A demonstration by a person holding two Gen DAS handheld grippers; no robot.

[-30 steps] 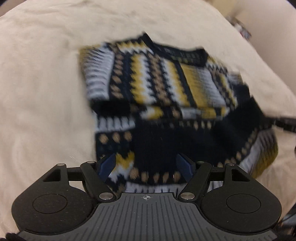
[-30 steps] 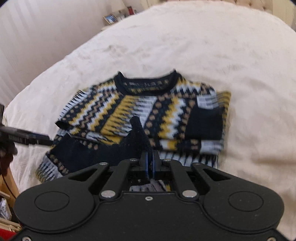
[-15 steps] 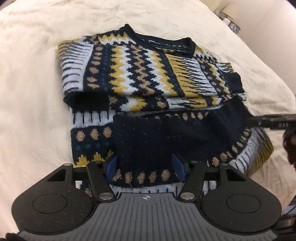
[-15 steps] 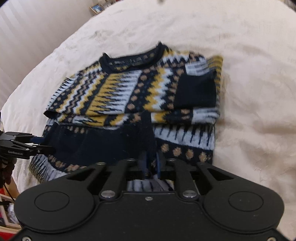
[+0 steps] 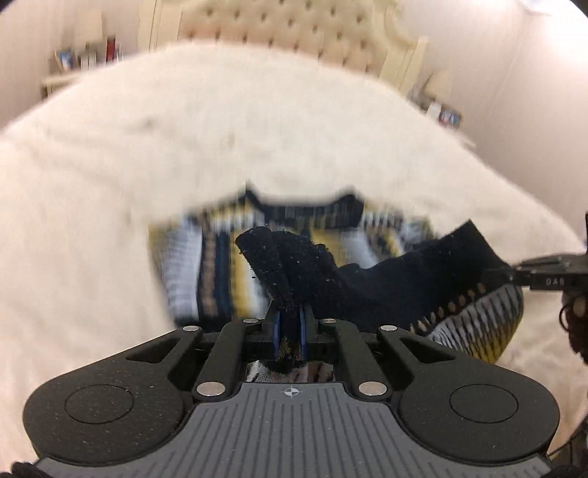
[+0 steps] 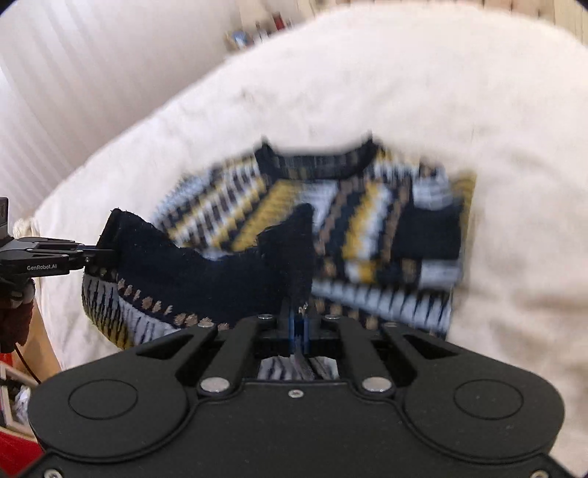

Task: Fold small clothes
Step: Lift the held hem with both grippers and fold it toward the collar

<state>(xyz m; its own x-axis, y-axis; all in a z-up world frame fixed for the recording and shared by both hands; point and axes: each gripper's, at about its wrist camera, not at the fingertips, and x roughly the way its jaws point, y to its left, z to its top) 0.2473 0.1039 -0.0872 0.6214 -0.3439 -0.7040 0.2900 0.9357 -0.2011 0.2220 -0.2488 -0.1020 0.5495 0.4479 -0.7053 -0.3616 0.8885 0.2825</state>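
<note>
A small knit sweater (image 5: 220, 264) with navy, yellow, white and tan zigzag bands lies on the cream bed, collar at the far side. Its sleeves are folded in over the chest. It also shows in the right wrist view (image 6: 371, 217). My left gripper (image 5: 289, 323) is shut on the dark navy hem, which bunches up above the fingers. My right gripper (image 6: 299, 323) is shut on the same hem at the other corner. The hem is lifted off the bed and sags between the two grippers. Both views are blurred by motion.
The cream blanket (image 5: 110, 176) covers the bed all around the sweater. A tufted headboard (image 5: 286, 33) stands at the far end. A shelf with frames (image 5: 84, 62) is at the far left. The bed's edge and a white wall (image 6: 55, 103) lie to the left.
My left gripper has closed on the hem; it was open around it before. Both grippers have lifted the hem up off the bed, and the views have tilted up toward the headboard.
</note>
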